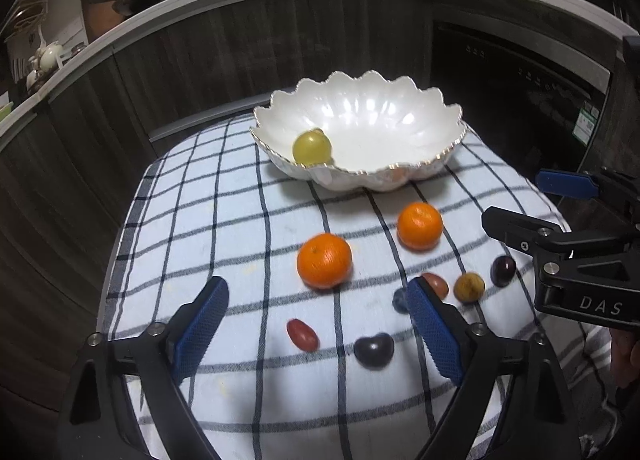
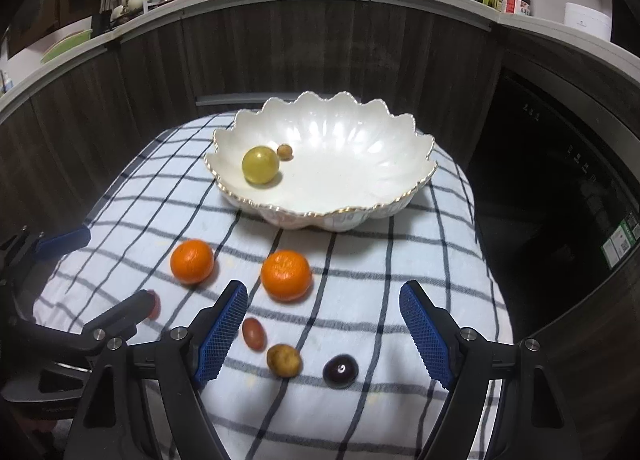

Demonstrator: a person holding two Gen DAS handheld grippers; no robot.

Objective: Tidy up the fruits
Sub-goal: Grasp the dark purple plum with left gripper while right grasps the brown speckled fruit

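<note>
Both tools hang unclenched and empty: the left gripper [image 1: 318,324] frames an orange [image 1: 324,260] at frame centre, the right gripper [image 2: 322,330] small fruit low in its view. The scalloped bowl [image 1: 420,169], upper centre, holds a green fruit [image 1: 312,146]. Round fruit could roll off the checked cloth [image 1: 224,219] if nudged off-centre.

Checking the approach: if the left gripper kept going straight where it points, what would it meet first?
Probably the cloth near the red grape and dark grape, which lie between the open left gripper; depth is unclear.
</note>
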